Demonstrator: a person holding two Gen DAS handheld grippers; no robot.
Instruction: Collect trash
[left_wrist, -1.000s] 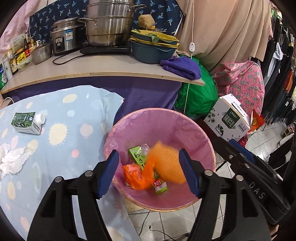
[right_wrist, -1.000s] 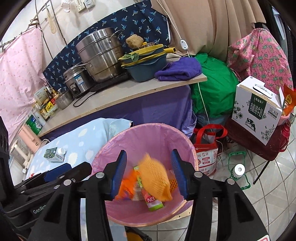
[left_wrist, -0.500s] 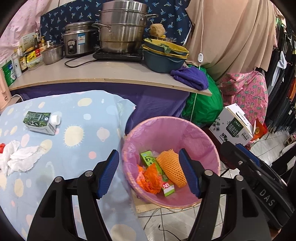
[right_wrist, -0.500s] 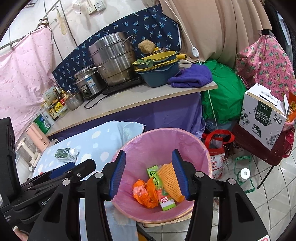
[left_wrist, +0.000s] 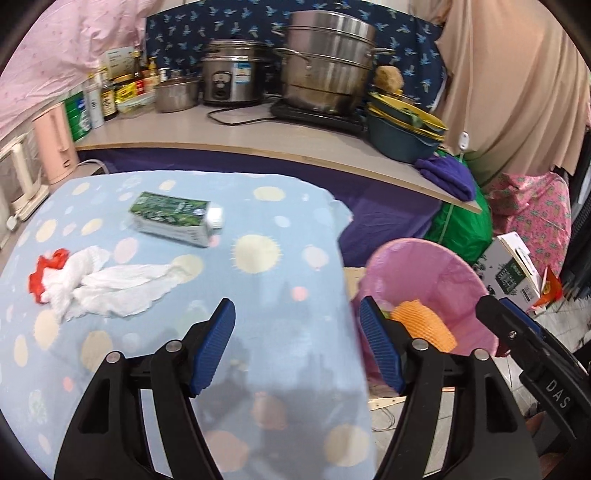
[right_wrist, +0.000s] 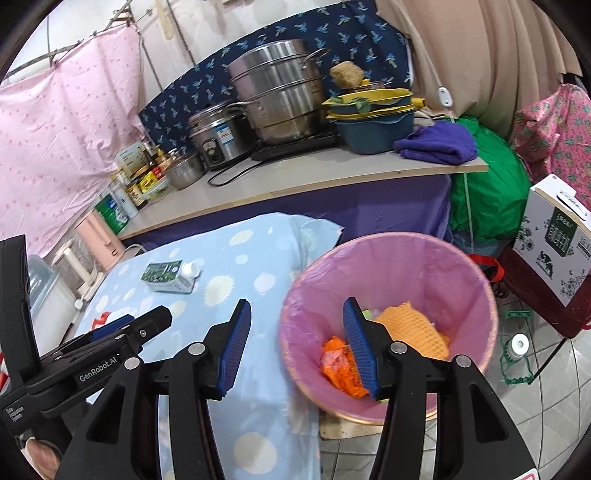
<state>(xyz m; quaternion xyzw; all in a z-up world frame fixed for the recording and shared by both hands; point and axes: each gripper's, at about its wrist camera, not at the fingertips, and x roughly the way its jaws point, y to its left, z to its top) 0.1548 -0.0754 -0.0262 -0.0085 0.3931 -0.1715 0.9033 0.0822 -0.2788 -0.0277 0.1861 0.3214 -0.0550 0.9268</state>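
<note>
A bin with a pink liner stands on the floor right of the table; it holds an orange foam net and an orange wrapper. A green carton lies on the blue spotted tablecloth. A crumpled white tissue with a red scrap lies to its left. My left gripper is open and empty above the table's right edge. My right gripper is open and empty over the gap between table and bin.
A counter behind the table holds steel pots, a rice cooker, bottles and stacked basins. A purple cloth lies at its right end. A green bag and a white box stand right of the bin.
The orange net fell from the gripper into the bin. Both grippers then swung left, from over the bin toward the table. The tissue and carton came into closer view.
</note>
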